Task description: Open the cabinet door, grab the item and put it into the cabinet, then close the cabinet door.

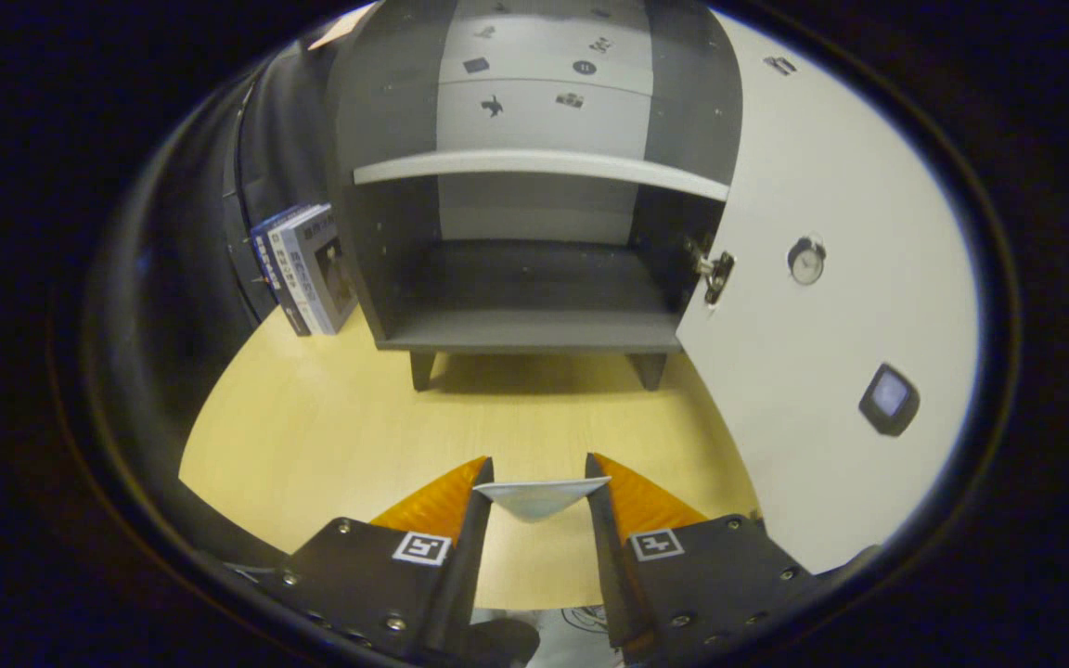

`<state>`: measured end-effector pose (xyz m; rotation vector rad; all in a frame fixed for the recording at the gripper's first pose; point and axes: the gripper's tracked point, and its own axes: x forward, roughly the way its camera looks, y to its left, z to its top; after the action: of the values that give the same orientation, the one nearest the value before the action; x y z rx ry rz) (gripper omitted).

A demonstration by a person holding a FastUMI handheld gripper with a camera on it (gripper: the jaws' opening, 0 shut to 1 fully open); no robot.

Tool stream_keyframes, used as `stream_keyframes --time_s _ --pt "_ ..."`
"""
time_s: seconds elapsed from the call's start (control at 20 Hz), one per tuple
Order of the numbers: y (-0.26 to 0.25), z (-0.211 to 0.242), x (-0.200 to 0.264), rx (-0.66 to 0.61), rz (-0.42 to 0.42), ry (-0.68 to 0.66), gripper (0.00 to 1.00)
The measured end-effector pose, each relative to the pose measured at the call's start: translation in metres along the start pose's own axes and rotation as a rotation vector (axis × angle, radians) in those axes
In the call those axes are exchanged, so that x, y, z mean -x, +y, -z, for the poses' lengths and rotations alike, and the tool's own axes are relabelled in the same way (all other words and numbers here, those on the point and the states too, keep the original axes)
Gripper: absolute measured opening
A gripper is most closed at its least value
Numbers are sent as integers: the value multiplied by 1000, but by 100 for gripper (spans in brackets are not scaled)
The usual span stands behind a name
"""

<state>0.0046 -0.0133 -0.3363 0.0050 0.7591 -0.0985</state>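
Between the fingers, gripper (539, 478) is clamping the item (539, 496) edge-on; cabinet (534, 278) w/ door (831, 306) open is sitting straight ahead, shelf gaping, imo just push fwd.

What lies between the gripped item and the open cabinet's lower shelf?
Bare wooden tabletop separates the item, held in the gripper, from the cabinet.

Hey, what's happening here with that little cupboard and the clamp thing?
A person is working a hand-held gripper, and its two fingers are shut on a flat, pale item. Ahead of them, on a wooden table, stands a small grey cabinet. Its white door is swung wide open to the right, and the lower compartment looks empty. Some books lean beside the cabinet's left wall. The item is not yet inside.
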Motion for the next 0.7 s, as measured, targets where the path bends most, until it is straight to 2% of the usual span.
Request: stream_keyframes --time_s 0.35,0.7 --pt "-5 -135 28 14 -37 -214 56" --pt "-2 -232 30 3 -87 -344 55"
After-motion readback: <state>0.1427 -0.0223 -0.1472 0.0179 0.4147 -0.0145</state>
